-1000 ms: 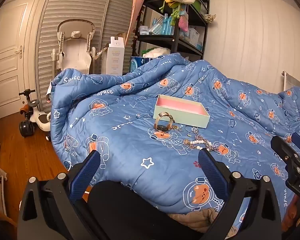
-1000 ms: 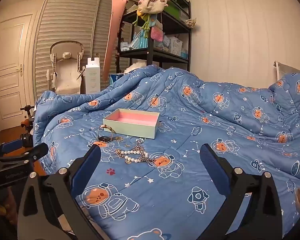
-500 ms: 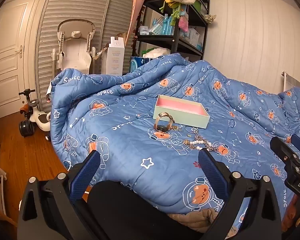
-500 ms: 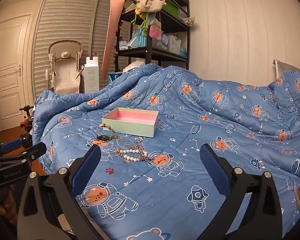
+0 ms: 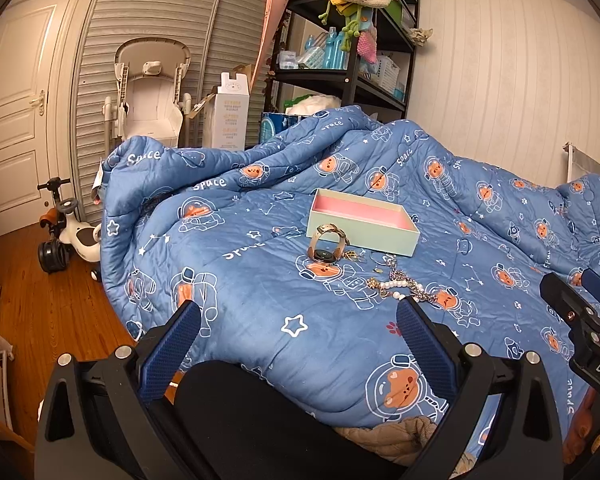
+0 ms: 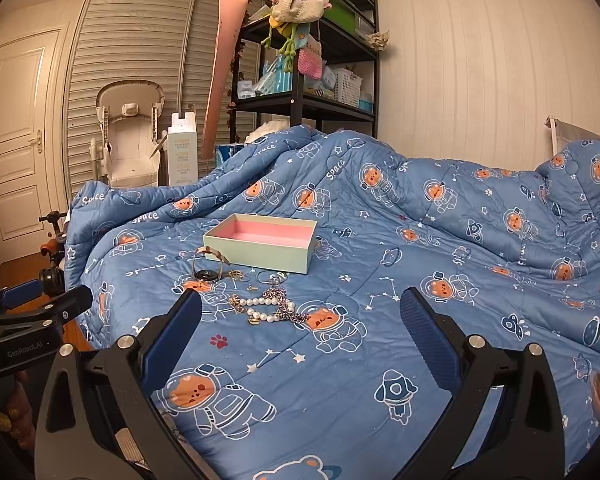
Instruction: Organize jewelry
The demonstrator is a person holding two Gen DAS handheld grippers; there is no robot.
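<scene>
A blue quilted comforter printed with astronaut bears and the word "Space" [image 6: 440, 248] covers the bed, and on it sits a shallow rectangular box, pale green outside and pink inside [image 6: 262, 242], open at the top with nothing that I can make out in it. Just in front of the box, on its near left corner, a wristwatch with a gold-toned band and dark round face [image 6: 208, 266] stands on its edge, its band looped up. Beside the watch lie a few small gold and silver rings and charms [image 6: 260, 278], too small to tell apart, and nearer the edge of the bed a white pearl strand tangled with a dark metallic chain [image 6: 266, 308] lies in a loose heap. The left gripper [image 5: 298, 334], black with blue ribbed pads, is held low over the foot of the bed with its jaws spread wide and nothing between them. The right gripper [image 6: 300, 322] hovers alongside it, likewise wide open and empty, with the pearl heap lying just beyond its fingertips. Behind the bed stand a black metal shelving unit crowded with baskets and bottles [image 6: 320, 80], a white baby high chair [image 5: 150, 92], and a louvred closet door [image 5: 172, 20].
</scene>
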